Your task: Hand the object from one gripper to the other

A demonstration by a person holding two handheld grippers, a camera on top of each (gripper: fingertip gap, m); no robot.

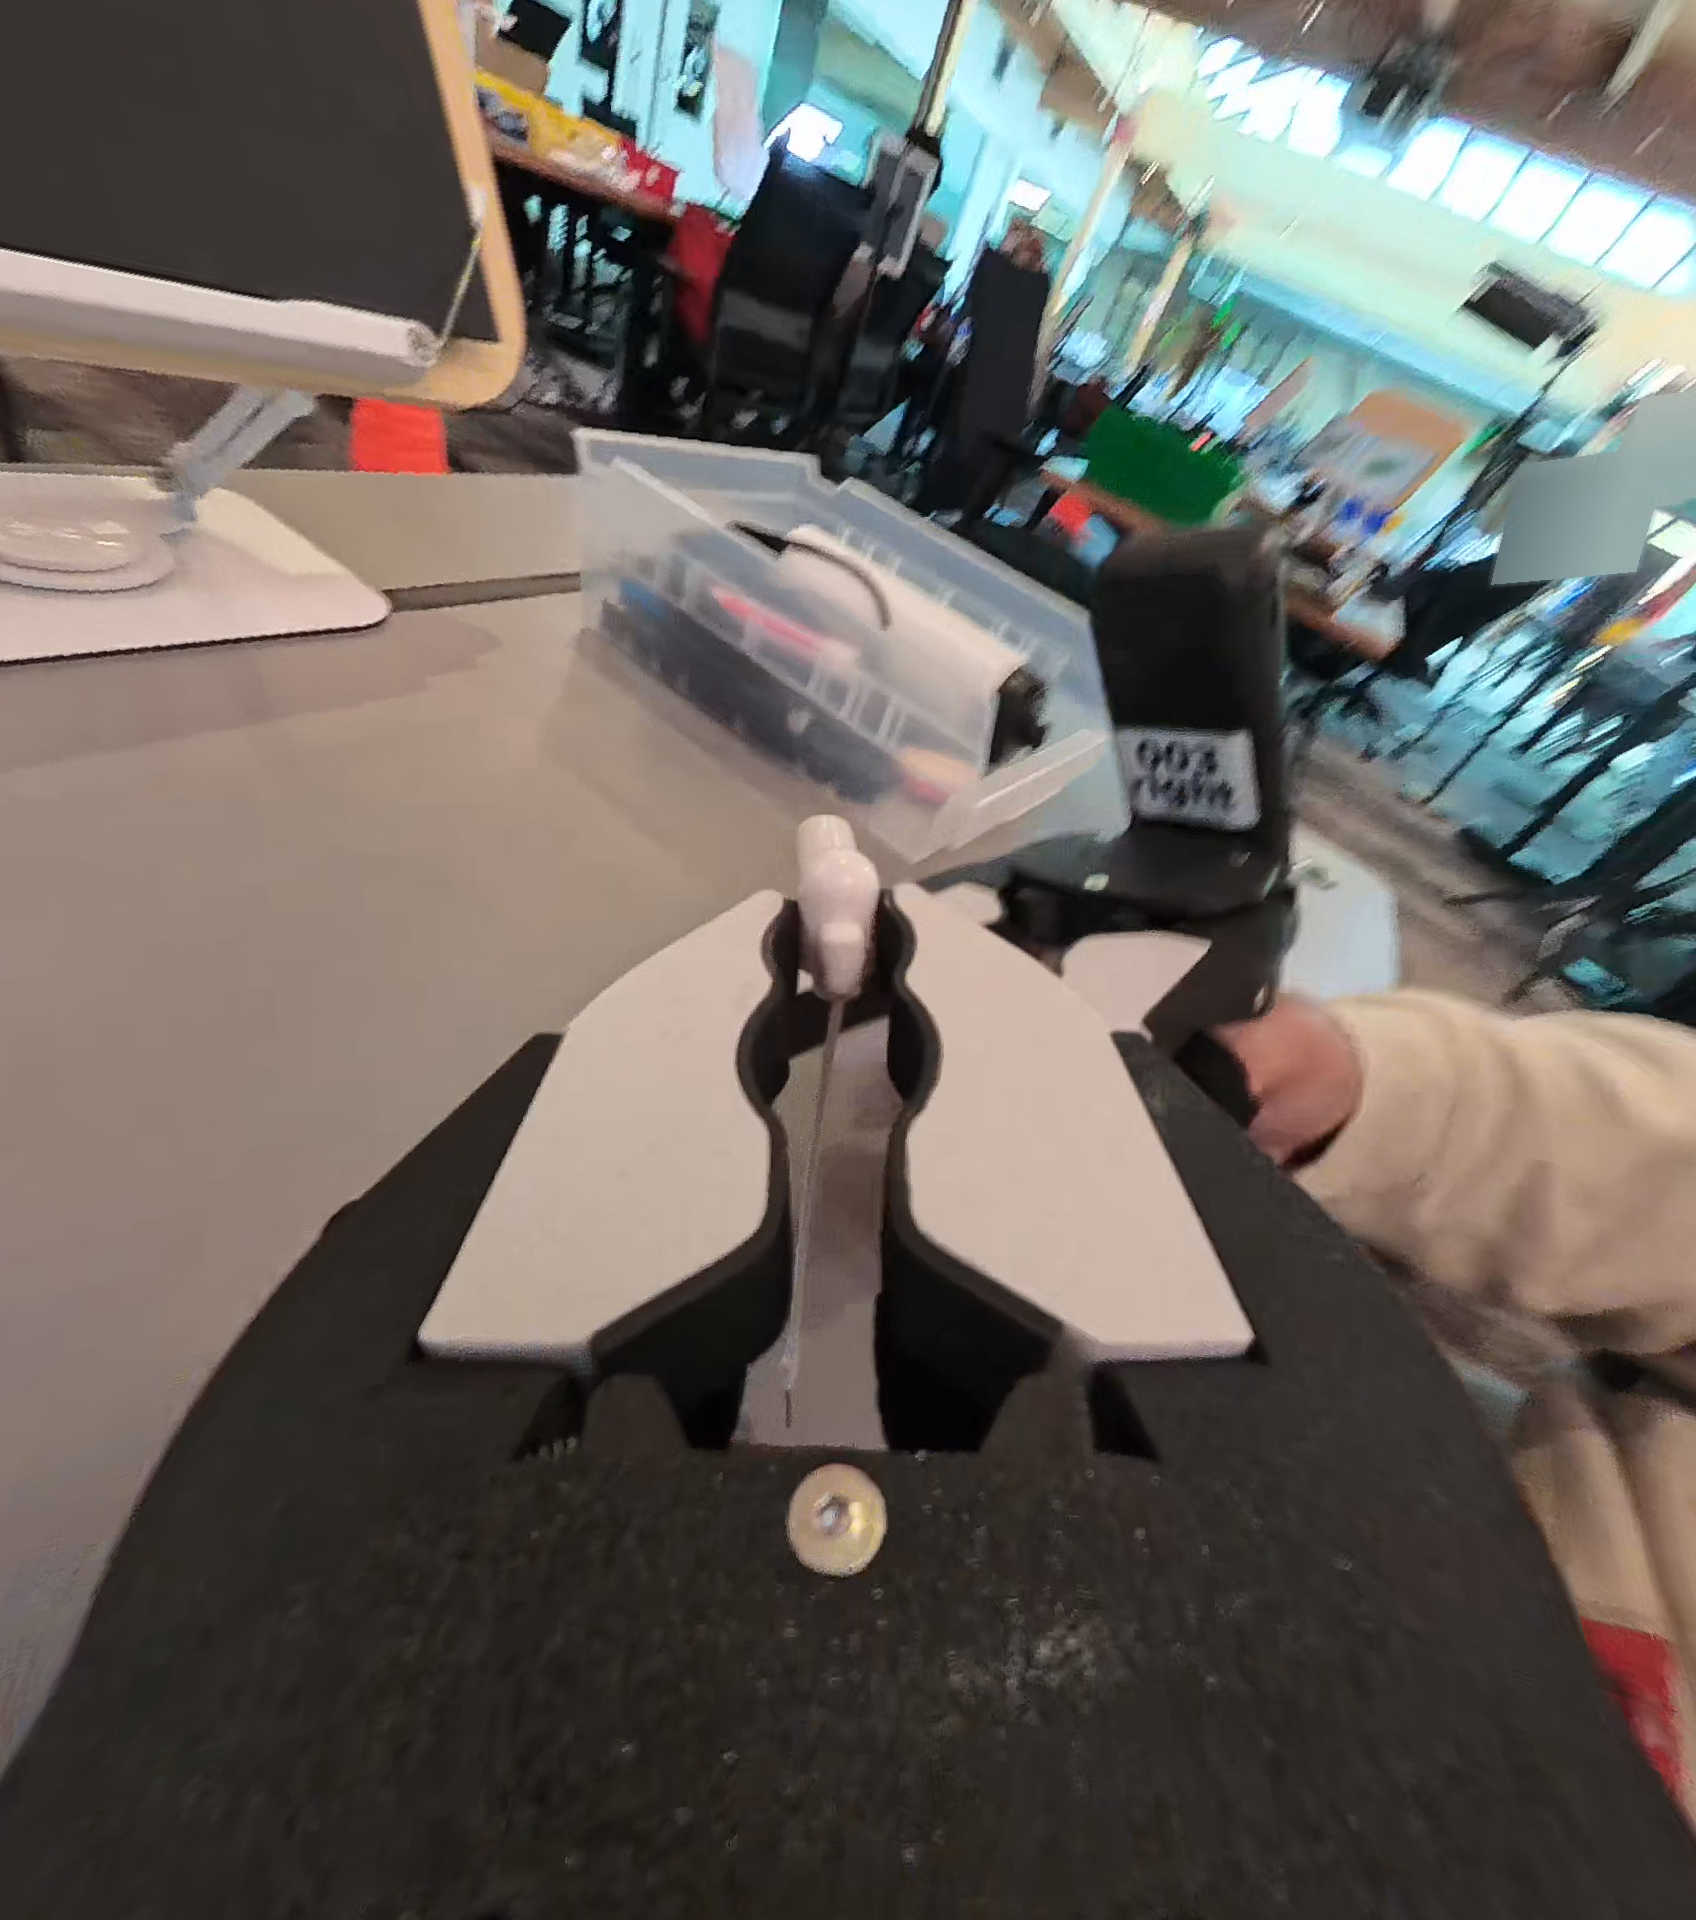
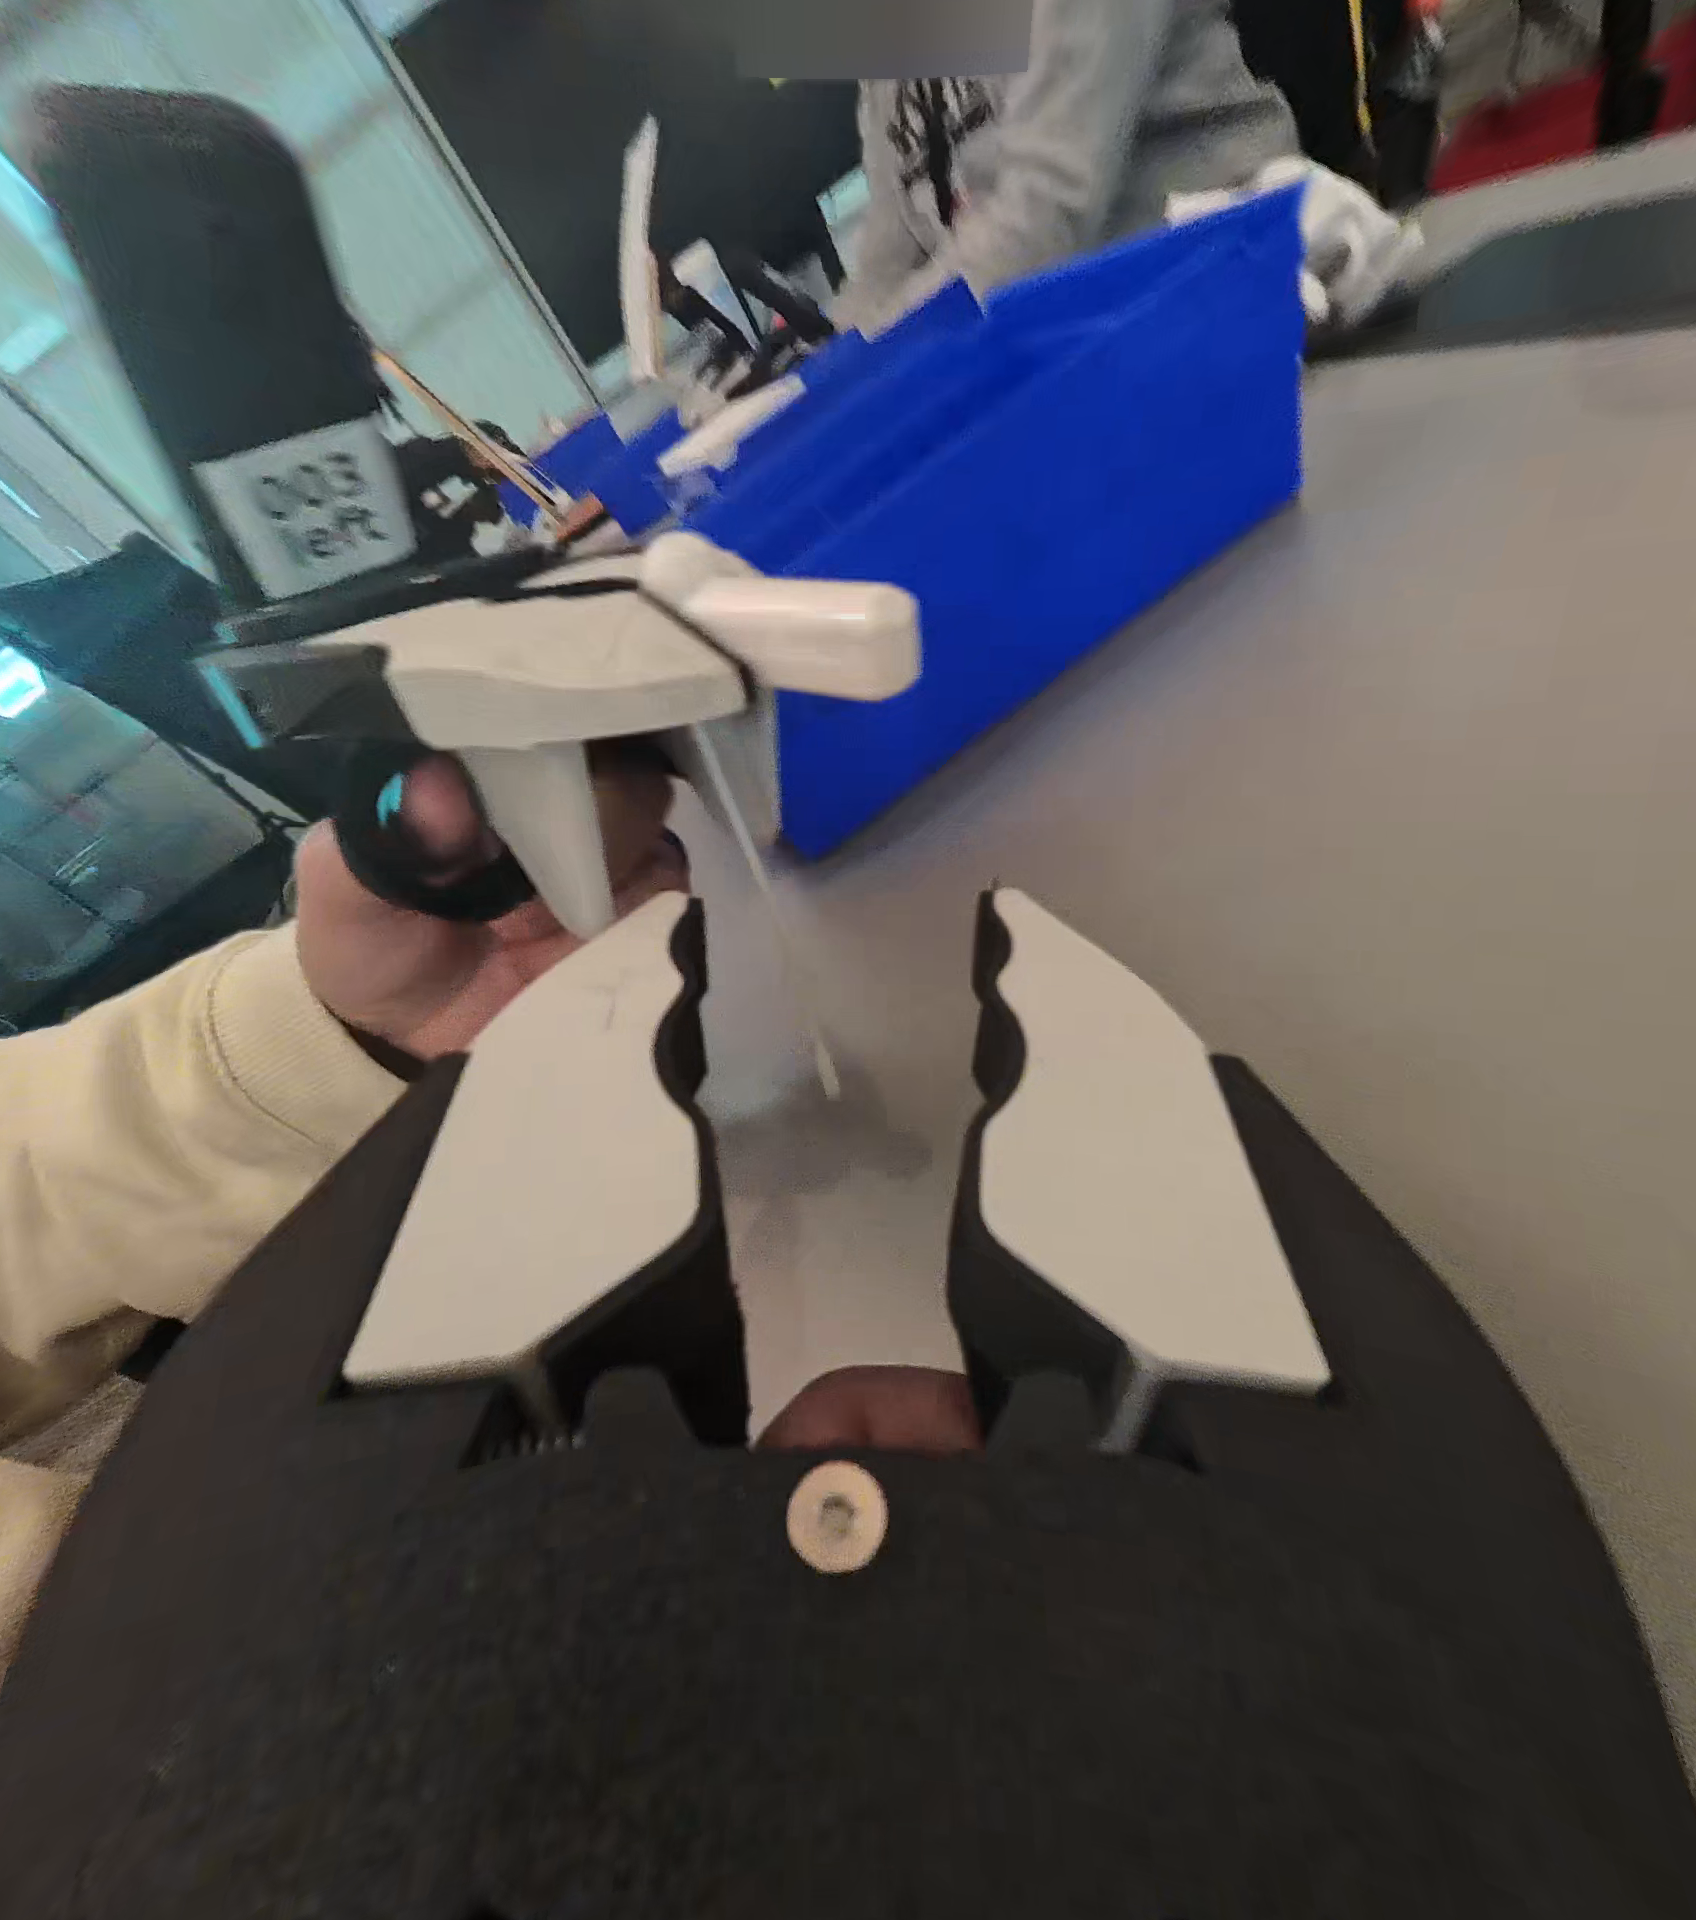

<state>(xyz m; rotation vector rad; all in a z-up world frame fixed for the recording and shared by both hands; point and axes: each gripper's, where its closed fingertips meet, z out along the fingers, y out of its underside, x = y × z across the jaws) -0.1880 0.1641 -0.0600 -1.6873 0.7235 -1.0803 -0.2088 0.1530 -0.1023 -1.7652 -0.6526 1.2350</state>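
The object is a small tool with a white plastic handle (image 1: 836, 894) and a thin, pale shaft. My left gripper (image 1: 833, 935) is shut on the handle at its fingertips, and the shaft runs back between the fingers. In the right wrist view the left gripper (image 2: 735, 665) reaches in from the left holding the handle (image 2: 802, 629), with the thin shaft (image 2: 761, 894) hanging down. My right gripper (image 2: 839, 925) is open just below it. The shaft's blurred lower end lies between the open fingers, apparently untouched. The right gripper (image 1: 1119, 966) also shows right of the left one.
A clear plastic bin (image 1: 989, 644) of pens stands on the grey table (image 1: 200, 935) just beyond the left gripper. A tablet on a white stand (image 1: 200, 208) is at the far left. A blue bin (image 2: 1083, 582) of small items stands ahead of the right gripper. A person in grey (image 2: 1083, 156) is behind it. One gripper's finger ends stand about 5 cm off the other's.
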